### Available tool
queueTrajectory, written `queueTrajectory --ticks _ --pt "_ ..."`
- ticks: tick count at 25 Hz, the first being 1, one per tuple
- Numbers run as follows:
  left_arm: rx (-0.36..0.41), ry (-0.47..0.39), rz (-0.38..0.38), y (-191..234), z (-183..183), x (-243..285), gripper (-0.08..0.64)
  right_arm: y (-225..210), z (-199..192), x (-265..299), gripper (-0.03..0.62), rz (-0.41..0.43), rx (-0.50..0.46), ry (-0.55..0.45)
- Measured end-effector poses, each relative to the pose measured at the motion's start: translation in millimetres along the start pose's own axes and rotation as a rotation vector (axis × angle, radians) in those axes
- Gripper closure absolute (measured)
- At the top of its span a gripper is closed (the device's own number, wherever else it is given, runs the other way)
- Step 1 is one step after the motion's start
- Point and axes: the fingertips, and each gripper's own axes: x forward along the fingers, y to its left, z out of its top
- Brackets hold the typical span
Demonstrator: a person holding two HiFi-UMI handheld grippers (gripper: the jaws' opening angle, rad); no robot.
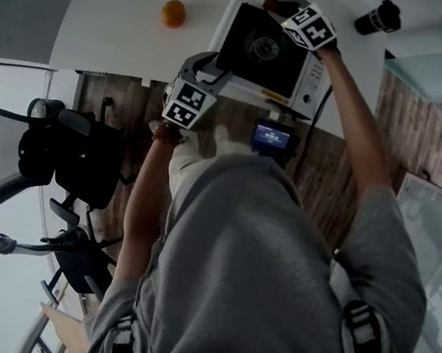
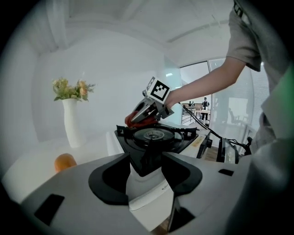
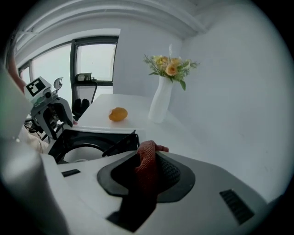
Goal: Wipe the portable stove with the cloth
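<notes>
With the portable stove [image 1: 261, 52] clamped at 7 o'clock by the left gripper [image 2: 146, 158], the cloth [image 3: 146, 156], pinched in the right gripper [image 3: 148, 167], should be pressed flat from 1 o'clock.

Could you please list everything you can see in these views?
white portable stove with a black top: one, white and black, on white table
red knitted cloth: one, red, in right tongs
round orange fruit: one, orange, table, left of stove
tall white vase of flowers: one, white, table
black cylinder: one, black, table's right end
black office chair: one, black, floor
left tongs: one, grey, clamping stove's corner
right tongs: one, grey, shut on cloth
</notes>
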Motion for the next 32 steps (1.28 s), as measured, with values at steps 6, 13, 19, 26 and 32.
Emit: queueTrajectory --ticks 6,13,19,26,32 --pt "-0.024 0.004 -0.013 -4.8 -7.2 -1.7 0.339 -35.9 35.1 -39.7 0.486 -0.102 0.084 -0.191" --pt "-0.025 0.007 -0.009 -4.8 -8.2 -2.4 0.339 -61.2 51.7 -69.2 0.486 -0.085 0.096 -0.207" --pt "-0.005 0.019 -0.009 -8.6 -10.1 -4.9 0.339 1.7 -11.4 1.7 0.488 0.108 0.067 0.005" --pt "-0.028 0.0 -0.002 -6.0 -10.3 -6.8 0.339 11.7 18.6 30.0 0.488 0.089 0.171 -0.069" --pt "-0.001 -0.002 0.01 -8.1 -9.2 -6.3 0.339 11.2 71.1 3.4 0.488 -0.063 0.024 -0.18"
